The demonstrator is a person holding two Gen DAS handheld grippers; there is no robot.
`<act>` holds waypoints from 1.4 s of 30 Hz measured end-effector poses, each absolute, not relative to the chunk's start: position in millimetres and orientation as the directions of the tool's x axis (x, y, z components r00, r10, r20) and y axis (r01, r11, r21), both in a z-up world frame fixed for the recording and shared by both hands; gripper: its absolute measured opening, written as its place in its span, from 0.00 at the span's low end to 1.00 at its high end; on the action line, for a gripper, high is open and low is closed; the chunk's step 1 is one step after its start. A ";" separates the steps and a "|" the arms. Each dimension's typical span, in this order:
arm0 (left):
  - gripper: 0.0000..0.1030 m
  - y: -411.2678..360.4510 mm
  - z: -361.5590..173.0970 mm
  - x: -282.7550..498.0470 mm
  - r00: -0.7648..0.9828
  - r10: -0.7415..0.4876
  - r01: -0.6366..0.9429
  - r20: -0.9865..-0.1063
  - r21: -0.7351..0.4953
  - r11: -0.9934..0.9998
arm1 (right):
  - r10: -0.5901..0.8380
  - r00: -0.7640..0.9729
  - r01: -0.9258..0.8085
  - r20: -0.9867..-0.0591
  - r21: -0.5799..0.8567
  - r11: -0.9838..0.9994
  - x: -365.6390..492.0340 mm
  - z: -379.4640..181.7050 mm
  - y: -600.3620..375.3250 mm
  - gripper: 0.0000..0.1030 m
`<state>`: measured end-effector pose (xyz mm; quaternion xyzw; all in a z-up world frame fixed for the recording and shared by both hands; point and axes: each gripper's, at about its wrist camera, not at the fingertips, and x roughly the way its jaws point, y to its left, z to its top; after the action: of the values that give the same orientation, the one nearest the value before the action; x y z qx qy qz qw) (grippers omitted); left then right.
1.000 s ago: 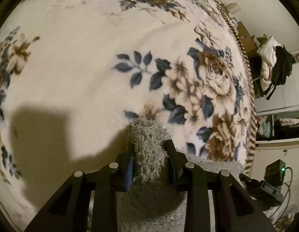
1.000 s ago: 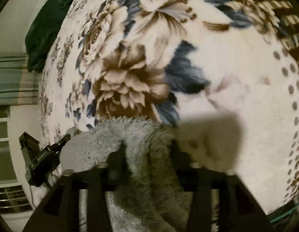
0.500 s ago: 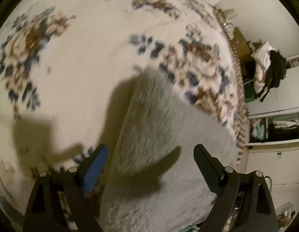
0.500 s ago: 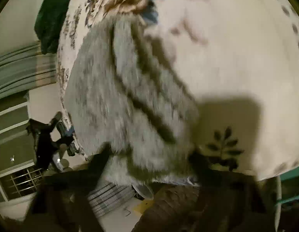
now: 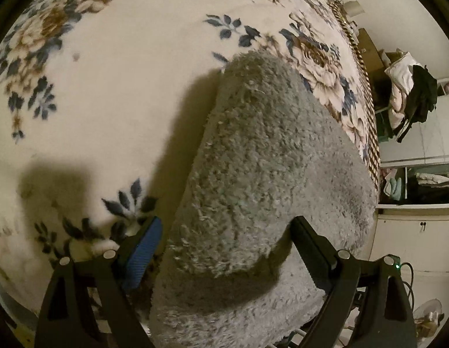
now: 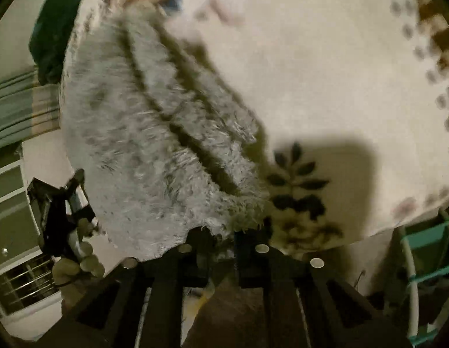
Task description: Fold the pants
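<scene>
The grey fluffy pants [image 5: 270, 156] lie folded in a long strip on the floral blanket [image 5: 114, 92], one layer over another at the near end. My left gripper [image 5: 224, 240] is open wide, its fingers on either side of the near end without pressing on it. The right wrist view is blurred. There the pants [image 6: 154, 145] reach the near edge of the bed. My right gripper [image 6: 221, 243] hangs just off that edge, jaws opening with a narrow gap. The pants' fringe sits at the fingertips and nothing is pinched between them.
The blanket's [image 6: 326, 72] near edge drops off close to both grippers. A dark green cloth [image 6: 50, 29] lies at the far corner. Clothes are piled [image 5: 410, 98] beside the bed. A teal rack [image 6: 427, 246] and a black device [image 6: 59, 208] stand on the floor.
Both grippers let go of the bunched pants and drew back toward the bed's near edge. The pants now lie flat, folded over. The left jaws spread wide.
</scene>
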<state>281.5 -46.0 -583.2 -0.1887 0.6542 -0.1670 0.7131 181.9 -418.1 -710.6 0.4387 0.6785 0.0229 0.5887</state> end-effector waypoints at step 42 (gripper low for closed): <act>0.44 -80.9 -501.9 443.4 0.183 -0.749 0.152 -0.637 -0.735 0.661 | 0.725 0.374 0.184 -0.578 0.812 0.553 427.9 -632.9 -406.8 0.44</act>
<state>443.4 -80.9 -501.9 -0.2679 0.5574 -0.3124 0.7211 427.9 -406.8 -632.9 0.4321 0.5259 0.1914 0.7072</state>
